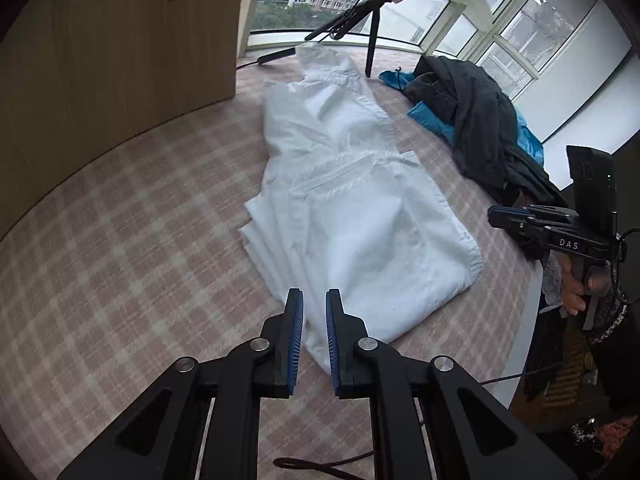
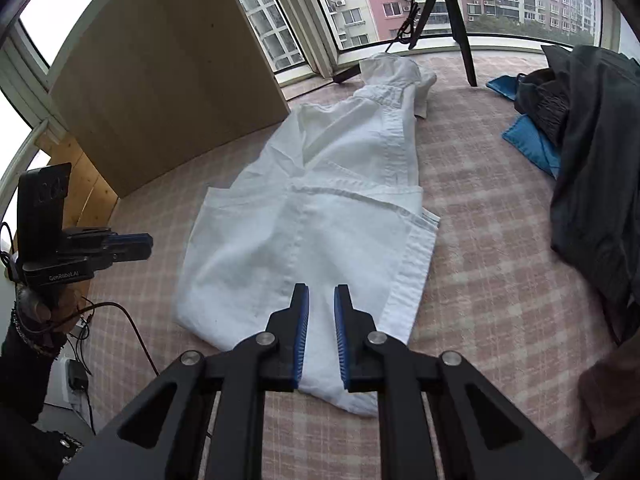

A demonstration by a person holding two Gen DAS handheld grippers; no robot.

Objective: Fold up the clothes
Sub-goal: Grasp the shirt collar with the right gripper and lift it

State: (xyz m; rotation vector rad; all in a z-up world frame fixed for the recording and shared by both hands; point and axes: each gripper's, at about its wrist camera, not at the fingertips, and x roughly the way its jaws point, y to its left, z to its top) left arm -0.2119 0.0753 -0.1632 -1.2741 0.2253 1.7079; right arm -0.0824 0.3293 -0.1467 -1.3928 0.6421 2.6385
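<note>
Best to take the near hem of the white trousers (image 2: 304, 216) (stretched lengthwise on the checked bed (image 2: 480, 240), legs laid together) squarely with left gripper (image 1: 314, 304) and right gripper (image 2: 321, 300), both slightly spread, holding nothing.

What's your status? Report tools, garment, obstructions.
Left tool open, empty. Right tool open, empty. White garment flat, part-folded. Dark clothes pile alongside, clear.

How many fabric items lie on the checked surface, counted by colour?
White: 1, the white trousers, laid out lengthwise
Dark grey: 1, the dark garment pile; separate pieces cannot be told apart
Blue: 1, the blue cloth under that pile
Total: 3
</note>
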